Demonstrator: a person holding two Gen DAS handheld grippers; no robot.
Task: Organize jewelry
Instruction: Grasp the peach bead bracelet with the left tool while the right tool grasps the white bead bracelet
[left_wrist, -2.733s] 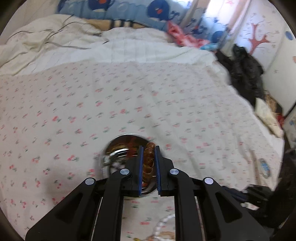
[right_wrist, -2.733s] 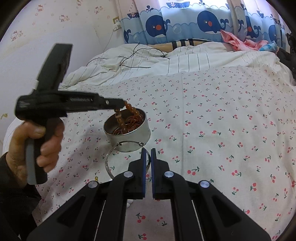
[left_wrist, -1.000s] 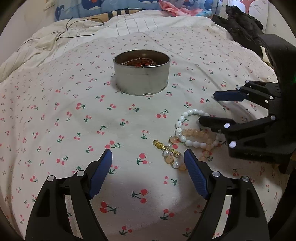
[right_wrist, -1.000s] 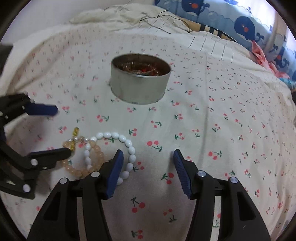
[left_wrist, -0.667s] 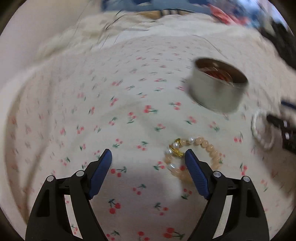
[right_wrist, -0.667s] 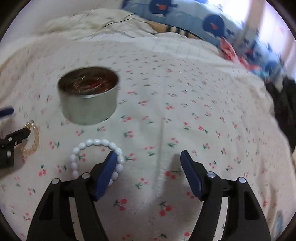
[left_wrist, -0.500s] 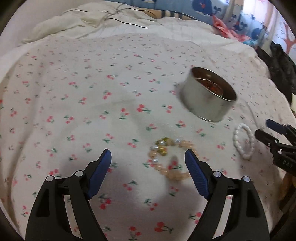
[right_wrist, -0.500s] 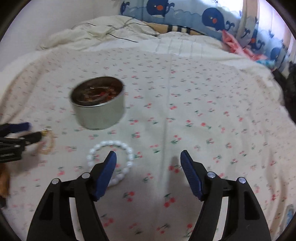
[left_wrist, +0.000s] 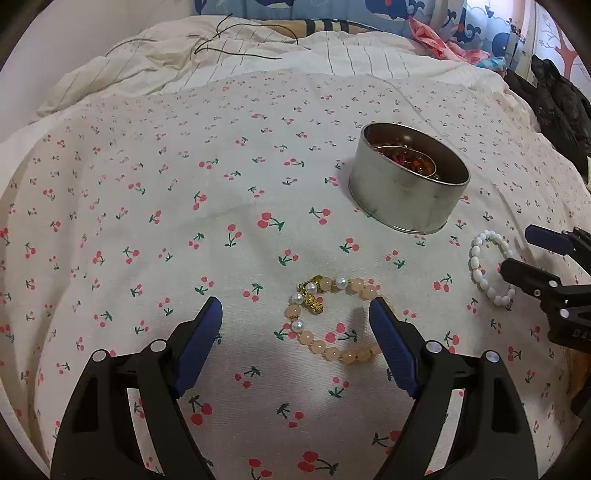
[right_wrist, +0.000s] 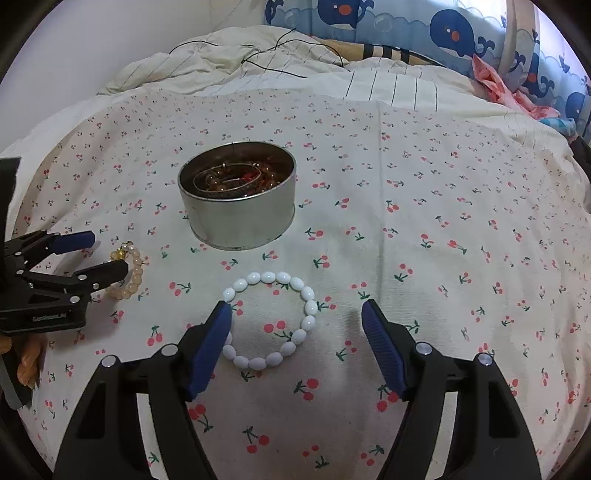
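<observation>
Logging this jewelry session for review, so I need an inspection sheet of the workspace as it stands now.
Surface: cherry-print sheet on a bed.
Job's things: tin with jewelry inside; white bracelet and peach bracelet with gold charm lying loose on the sheet.
Clutter: nothing seen on the sheet.
Grippers: left gripper open, over the peach bracelet; right gripper open, over the white bracelet.
Cables: thin black cable on the rumpled duvet.
Surroundings: whale curtain, pink cloth, dark clothing.
</observation>
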